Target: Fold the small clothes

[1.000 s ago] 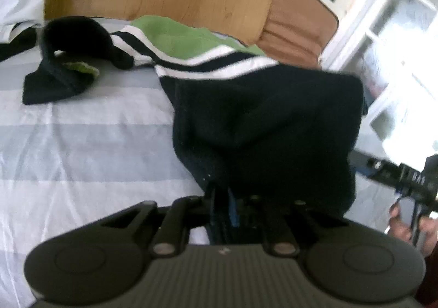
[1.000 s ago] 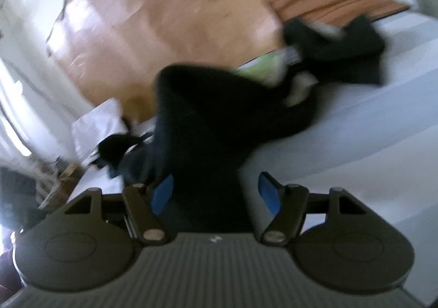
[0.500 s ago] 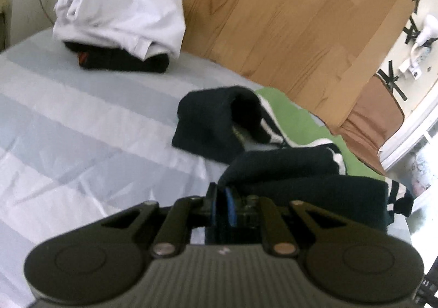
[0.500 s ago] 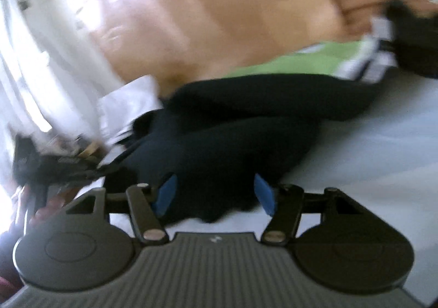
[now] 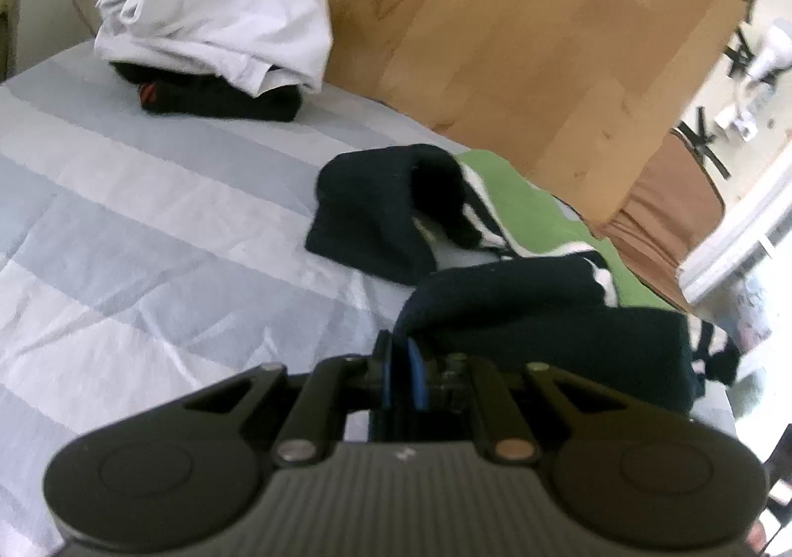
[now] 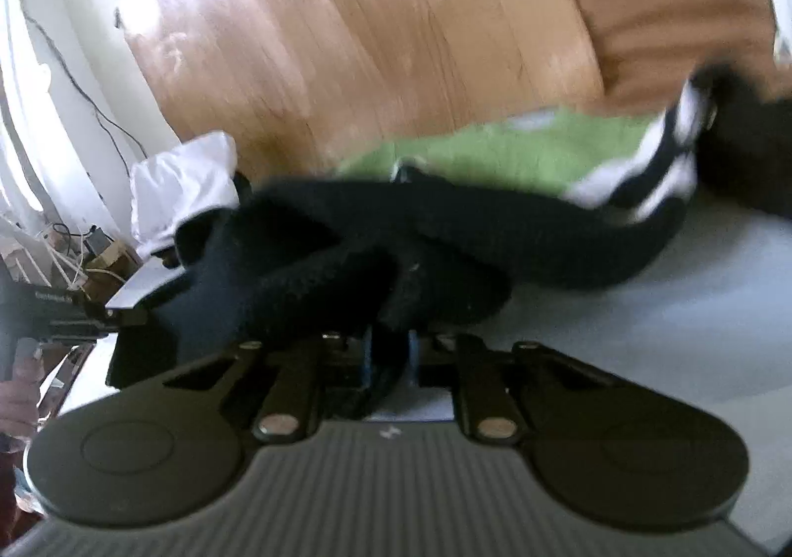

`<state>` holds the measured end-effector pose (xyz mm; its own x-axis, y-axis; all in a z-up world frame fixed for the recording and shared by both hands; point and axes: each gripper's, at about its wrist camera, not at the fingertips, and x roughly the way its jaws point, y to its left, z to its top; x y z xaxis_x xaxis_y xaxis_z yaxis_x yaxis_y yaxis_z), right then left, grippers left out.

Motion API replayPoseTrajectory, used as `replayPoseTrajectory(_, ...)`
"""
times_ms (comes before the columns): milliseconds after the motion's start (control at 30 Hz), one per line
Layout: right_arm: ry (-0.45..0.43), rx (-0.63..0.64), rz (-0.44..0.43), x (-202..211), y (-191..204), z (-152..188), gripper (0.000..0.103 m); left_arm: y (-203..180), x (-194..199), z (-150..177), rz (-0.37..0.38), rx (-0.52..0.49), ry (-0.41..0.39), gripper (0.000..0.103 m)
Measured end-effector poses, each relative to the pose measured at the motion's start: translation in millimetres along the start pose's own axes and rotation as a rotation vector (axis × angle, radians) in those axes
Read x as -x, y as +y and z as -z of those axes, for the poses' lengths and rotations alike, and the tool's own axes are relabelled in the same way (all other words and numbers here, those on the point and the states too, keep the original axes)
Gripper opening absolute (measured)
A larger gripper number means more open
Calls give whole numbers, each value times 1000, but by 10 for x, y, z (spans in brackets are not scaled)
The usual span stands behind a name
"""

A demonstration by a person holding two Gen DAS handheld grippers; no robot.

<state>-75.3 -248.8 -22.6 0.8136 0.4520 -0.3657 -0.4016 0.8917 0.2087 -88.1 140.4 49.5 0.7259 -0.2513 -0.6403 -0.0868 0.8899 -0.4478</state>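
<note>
Two grippers, one garment. Item: navy knit sweater (image 5: 544, 329) with green panel and white stripes, lying on the striped bedsheet (image 5: 148, 220) near the wooden headboard (image 5: 495, 22). In the left wrist view its bunched body ran lengthwise from the gripper away toward the lower right, the striped hem end pointing right; one sleeve (image 5: 386, 215) lay doubled over just beyond it, toward the headboard.

Left gripper (image 5: 398, 376): fingers pressed together, pinching a navy edge of the sweater. Right gripper (image 6: 388, 359): fingers drawn close, clamped on a dark fold; half a second before, these fingers stood spread around the cloth.

In the right wrist view the sweater (image 6: 445, 235) stretched across the frame, the striped end up at right; the view was blurred.

Other stock: white folded clothes (image 5: 213, 7) stacked on a dark garment (image 5: 222, 99), well apart at the far left of the bed. The left view was little changed from half a second before.
</note>
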Motion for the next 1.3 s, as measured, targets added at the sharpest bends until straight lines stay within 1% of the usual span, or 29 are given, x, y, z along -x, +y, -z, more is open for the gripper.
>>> replayPoseTrajectory(100, -37, 9, -2, 571, -139, -24, 15, -116, 154, 77, 54, -52, 19, 7)
replayPoseTrajectory(167, -49, 55, 28, 1066, -197, 7, 15, -243, 277, 193, 101, -109, 43, 7)
replayPoseTrajectory(233, -32, 101, 46, 1469, -200, 70, 15, -372, 356, 364, 133, -177, 70, 7)
replayPoseTrajectory(267, -17, 107, 56, 1597, -191, 126, 15, -424, 365, 450, 139, -207, 84, 7)
replayPoseTrajectory(300, -1, 106, 76, 1668, -196, 201, 16, -475, 349, 535, 140, -228, 103, 8)
replayPoseTrajectory(333, 23, 97, 94, 1664, -242, 283, 16, -512, 299, 616, 131, -246, 127, 10)
replayPoseTrajectory(400, 97, 52, 121, 1516, -376, 445, 23, -541, 145, 740, 72, -277, 175, 12)
replayPoseTrajectory(433, 125, 30, 151, 1413, -353, 522, 24, -522, 82, 770, 39, -278, 194, 15)
replayPoseTrajectory(467, 155, 23, 184, 1335, -419, 570, 28, -487, 42, 773, 23, -268, 211, 16)
replayPoseTrajectory(500, 156, 20, 206, 1319, -459, 574, 34, -441, 54, 744, 38, -251, 211, 23)
replayPoseTrajectory(533, 140, 7, 214, 1351, -525, 524, 35, -416, 102, 699, 34, -243, 201, 30)
replayPoseTrajectory(567, 120, -4, 219, 1382, -535, 455, 36, -400, 180, 645, 12, -251, 167, 33)
replayPoseTrajectory(600, 89, -7, 219, 1439, -553, 353, 35, -391, 262, 581, -24, -263, 124, 40)
replayPoseTrajectory(633, 60, 3, 225, 1472, -519, 251, 35, -352, 347, 485, -60, -265, 79, 45)
replayPoseTrajectory(700, -5, 49, 242, 1547, -498, 5, 38, -253, 445, 283, -111, -242, 19, 45)
replayPoseTrajectory(767, -49, 88, 246, 1517, -454, -270, 39, -219, 469, 64, -162, -233, -26, 47)
replayPoseTrajectory(833, -84, 135, 220, 1378, -455, -561, 39, -270, 376, -163, -213, -252, -63, 57)
replayPoseTrajectory(867, -98, 164, 203, 1266, -438, -693, 40, -280, 316, -267, -224, -268, -75, 61)
replayPoseTrajectory(900, -101, 191, 189, 1135, -459, -818, 41, -289, 239, -361, -230, -284, -85, 69)
replayPoseTrajectory(933, -91, 219, 187, 929, -453, -993, 42, -326, 116, -454, -238, -304, -95, 78)
replayPoseTrajectory(967, -67, 230, 186, 699, -479, -1157, 42, -351, -15, -530, -253, -322, -109, 80)
replayPoseTrajectory(1000, -37, 224, 185, 479, -519, -1278, 42, -380, -178, -587, -281, -337, -117, 81)
replayPoseTrajectory(1033, 13, 211, 186, 179, -575, -1423, 42, -413, -357, -648, -319, -348, -110, 81)
replayPoseTrajectory(1067, 65, 208, 200, -103, -630, -1524, 42, -435, -485, -679, -338, -358, -98, 81)
replayPoseTrajectory(1100, 114, 215, 224, -388, -675, -1598, 42, -423, -582, -700, -340, -374, -88, 81)
replayPoseTrajectory(1167, 205, 217, 276, -809, -699, -1581, 44, -474, -774, -668, -351, -404, -74, 81)
replayPoseTrajectory(1200, 261, 212, 296, -1069, -804, -1607, 46, -500, -862, -658, -364, -418, -68, 80)
replayPoseTrajectory(1267, 358, 184, 311, -1343, -936, -1571, 48, -533, -1004, -631, -375, -446, -64, 79)
replayPoseTrajectory(1300, 406, 195, 329, -1468, -1001, -1539, 49, -552, -1065, -616, -379, -460, -61, 79)
